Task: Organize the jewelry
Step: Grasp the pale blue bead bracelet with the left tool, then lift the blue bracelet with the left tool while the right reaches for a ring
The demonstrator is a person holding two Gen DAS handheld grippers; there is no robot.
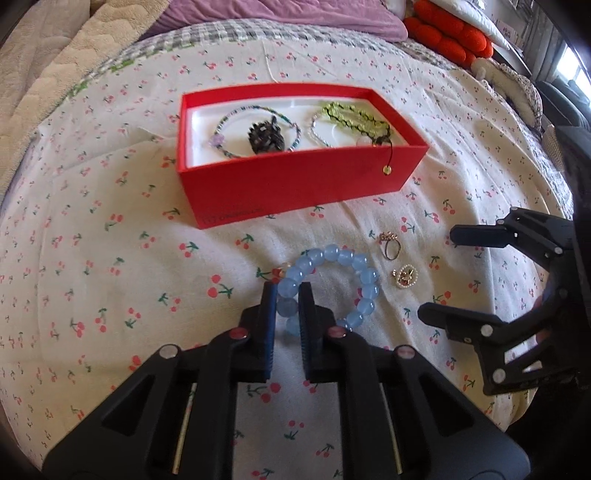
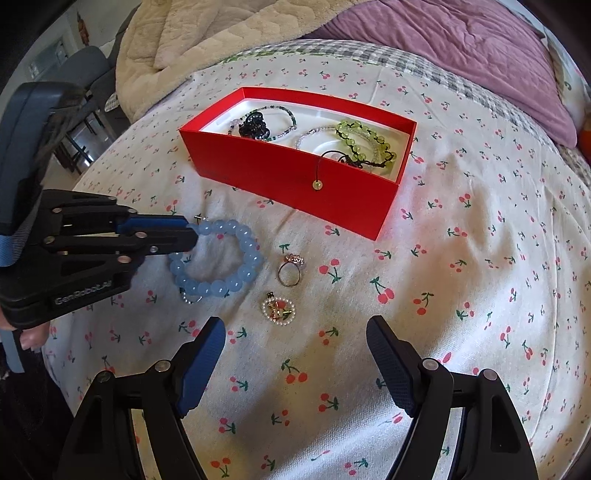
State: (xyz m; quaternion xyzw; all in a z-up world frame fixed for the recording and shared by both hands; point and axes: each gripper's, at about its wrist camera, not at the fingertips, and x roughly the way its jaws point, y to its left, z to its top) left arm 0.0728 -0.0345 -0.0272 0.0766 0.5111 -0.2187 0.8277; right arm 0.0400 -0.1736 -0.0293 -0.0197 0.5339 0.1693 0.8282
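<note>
A blue bead bracelet (image 1: 370, 291) (image 2: 251, 254) lies on the cherry-print sheet. My left gripper (image 1: 287, 293) (image 2: 190, 232) is shut on its near-left beads. To the bracelet's right lie a gold ring (image 1: 390, 248) (image 2: 290, 274) and a round pearl charm (image 1: 404, 277) (image 2: 277, 311). My right gripper (image 2: 295, 326) (image 1: 437, 273) hovers open just short of the charm, with nothing between its fingers. Beyond them stands a red box (image 1: 295, 184) (image 2: 295, 192) holding a green bead bracelet (image 1: 351, 118) (image 2: 365, 144), a black piece (image 1: 266, 137) (image 2: 255, 125) and thin beaded strands.
All of this rests on a bed with a soft, wrinkled sheet (image 1: 110, 258). A purple pillow (image 1: 280, 14) (image 2: 480, 48) and a beige blanket (image 2: 207, 33) lie behind the box. Orange cushions (image 1: 450, 33) sit at the far right. A green cord with a bead hangs over the box's front wall.
</note>
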